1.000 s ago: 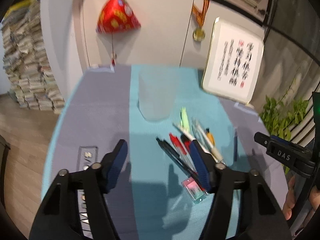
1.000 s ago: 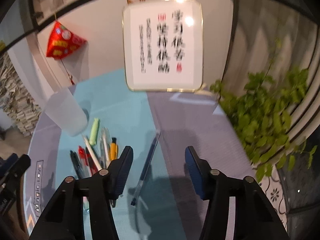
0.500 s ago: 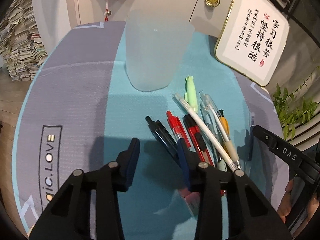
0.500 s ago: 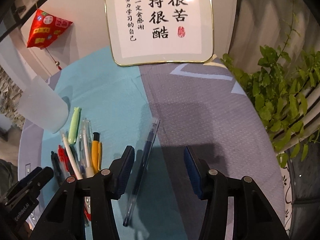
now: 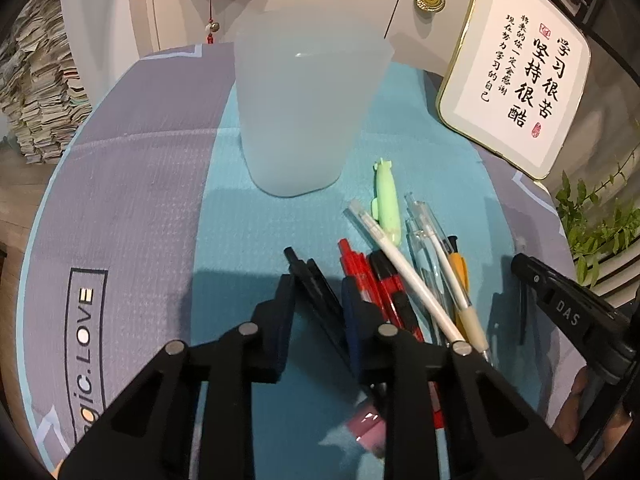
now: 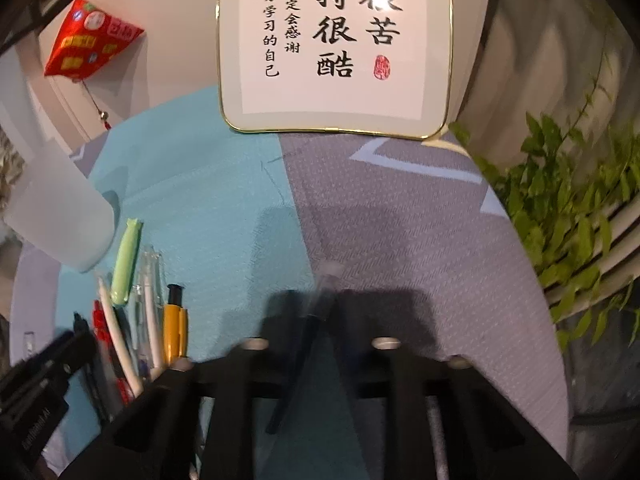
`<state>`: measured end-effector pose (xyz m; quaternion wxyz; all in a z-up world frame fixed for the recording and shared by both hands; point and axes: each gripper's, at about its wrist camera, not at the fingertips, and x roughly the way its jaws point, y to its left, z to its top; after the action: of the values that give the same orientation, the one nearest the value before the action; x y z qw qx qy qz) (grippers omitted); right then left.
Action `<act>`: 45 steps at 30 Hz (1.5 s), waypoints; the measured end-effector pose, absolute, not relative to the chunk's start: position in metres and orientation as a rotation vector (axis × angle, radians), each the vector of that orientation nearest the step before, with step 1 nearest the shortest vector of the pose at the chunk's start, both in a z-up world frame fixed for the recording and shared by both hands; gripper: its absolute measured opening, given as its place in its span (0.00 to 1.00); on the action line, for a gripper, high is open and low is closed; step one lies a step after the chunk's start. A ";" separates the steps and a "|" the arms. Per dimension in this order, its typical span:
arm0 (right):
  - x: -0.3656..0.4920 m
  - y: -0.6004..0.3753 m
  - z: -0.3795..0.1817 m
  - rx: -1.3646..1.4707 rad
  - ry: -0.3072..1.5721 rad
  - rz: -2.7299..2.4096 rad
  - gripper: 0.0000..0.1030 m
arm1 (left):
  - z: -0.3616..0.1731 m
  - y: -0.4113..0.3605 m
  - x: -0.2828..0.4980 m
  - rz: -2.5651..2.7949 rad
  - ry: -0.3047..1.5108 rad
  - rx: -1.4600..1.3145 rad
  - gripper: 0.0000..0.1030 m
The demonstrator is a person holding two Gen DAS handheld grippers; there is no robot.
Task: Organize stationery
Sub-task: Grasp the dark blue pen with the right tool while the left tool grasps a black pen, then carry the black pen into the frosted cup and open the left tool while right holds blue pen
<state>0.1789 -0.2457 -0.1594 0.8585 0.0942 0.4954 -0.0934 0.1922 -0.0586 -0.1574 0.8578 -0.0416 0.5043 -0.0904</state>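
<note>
Both claws are closing, the left gripper [image 5: 318, 292] around a black pen [image 5: 316, 280], the right gripper [image 6: 316, 304] seemingly around a blurred dark pen [image 6: 308, 328]; either thin barrel could roll free.

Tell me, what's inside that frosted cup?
Nothing shows in the cup; its cloudy wall looks evenly pale, though the bottom is hard to make out. The pens all lie on the mat beside it.

Your left gripper [image 5: 318, 294] is matte black plastic: angular triangular arms with round silver screw heads, and dark blue padded fingers [image 5: 352, 312]. Your right gripper [image 6: 310, 308] matches; its side reads "DAS" in grey.
</note>
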 end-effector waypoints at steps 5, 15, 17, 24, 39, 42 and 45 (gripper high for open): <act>0.172 -0.253 -0.151 0.281 1.017 -0.111 0.12 | -0.149 -0.053 0.185 -0.230 1.048 -0.094 0.14; 0.137 -0.246 -0.107 0.314 0.917 -0.021 0.12 | -0.095 -0.045 0.149 -0.254 0.897 -0.065 0.14; 0.129 -0.243 -0.097 0.317 0.891 -0.010 0.12 | -0.084 -0.042 0.141 -0.259 0.864 -0.065 0.14; 0.105 -0.236 -0.065 0.307 0.796 0.023 0.12 | -0.057 -0.036 0.123 -0.260 0.767 -0.060 0.13; 0.096 -0.226 -0.048 0.283 0.755 0.044 0.12 | 0.011 -0.027 0.152 -0.206 0.573 -0.057 0.13; 0.097 -0.228 -0.046 0.282 0.754 0.037 0.12 | 0.017 -0.027 0.163 -0.186 0.542 -0.053 0.13; 0.098 -0.231 -0.046 0.280 0.754 0.027 0.12 | 0.017 -0.025 0.178 -0.182 0.541 -0.053 0.13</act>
<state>0.0979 -0.2315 -0.0460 0.9201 0.1364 0.3669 0.0134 0.1776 -0.0251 0.0167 0.9592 -0.0260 0.2668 -0.0896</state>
